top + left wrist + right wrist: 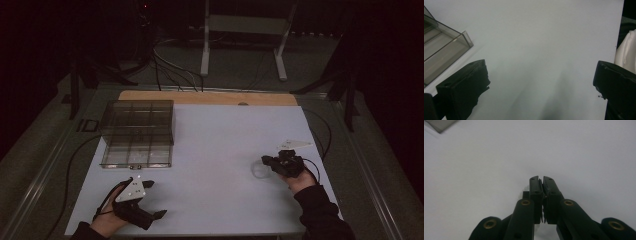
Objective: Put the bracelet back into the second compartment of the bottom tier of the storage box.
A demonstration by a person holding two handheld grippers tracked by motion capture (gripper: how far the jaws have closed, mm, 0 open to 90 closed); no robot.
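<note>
A smoky clear compartment box (137, 132) stands on the left half of the white table (225, 135); its corner shows in the left gripper view (446, 50). My left gripper (155, 199) rests near the front left edge, just in front of the box, with jaws wide open (541, 85) over bare table. My right gripper (265, 160) is low at the right side, jaws pressed together (541, 178). A faint clear round piece (259, 171) lies at its tips, and its rim appears pinched between them; a whitish bit of it shows beside the left jaw (525, 190).
A wooden strip (207, 97) runs along the table's far edge. Beyond it are floor cables (172, 67) and a white stand (245, 25). Cables trail off both table sides. In the left gripper view the table's edge and pale cloth (626, 50) lie at the right.
</note>
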